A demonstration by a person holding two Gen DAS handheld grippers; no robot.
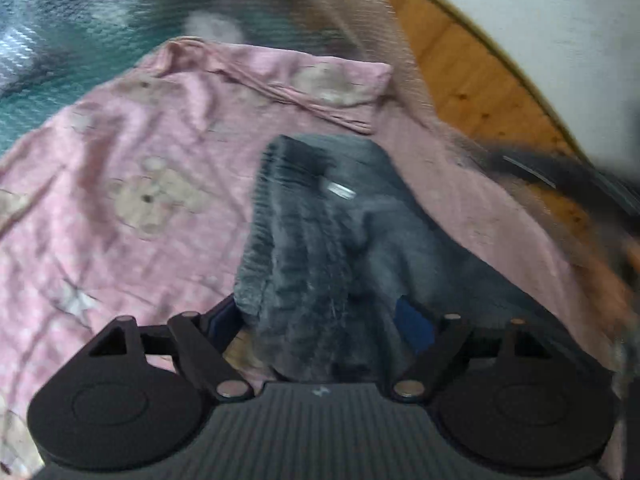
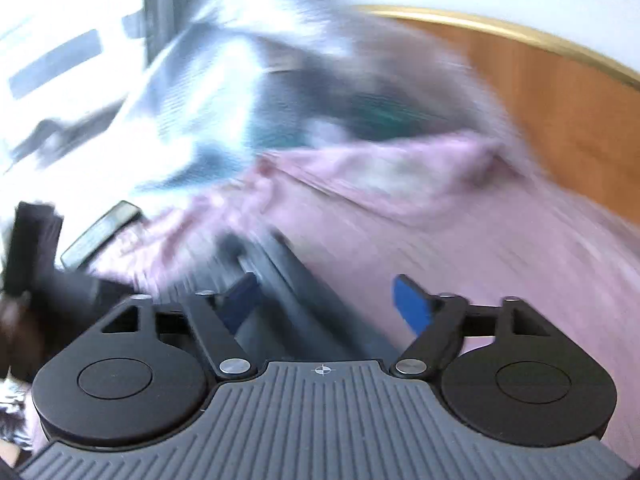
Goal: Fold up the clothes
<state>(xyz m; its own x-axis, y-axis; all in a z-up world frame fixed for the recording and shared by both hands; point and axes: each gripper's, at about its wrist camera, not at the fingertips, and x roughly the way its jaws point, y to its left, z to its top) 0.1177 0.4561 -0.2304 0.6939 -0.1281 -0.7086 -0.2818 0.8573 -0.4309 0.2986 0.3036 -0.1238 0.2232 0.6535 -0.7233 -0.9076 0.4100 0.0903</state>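
A dark grey garment (image 1: 320, 240) with a small white label lies bunched on a pink bedsheet (image 1: 132, 168) printed with bears. My left gripper (image 1: 324, 320) has its blue fingers (image 1: 414, 326) wide apart, with the grey cloth lying between them; the jaws do not pinch it. In the right wrist view, which is heavily blurred, my right gripper (image 2: 328, 300) is open, its blue fingers (image 2: 412, 304) apart, with a strip of the grey garment (image 2: 288, 288) running between them. The other handheld gripper (image 2: 36, 256) shows at the left edge.
A teal and grey blanket (image 1: 80, 40) lies beyond the pink sheet. A wooden headboard (image 1: 480, 80) with a brass rim runs along the right, below a white wall. A pink pillow (image 2: 380, 176) sits near the headboard.
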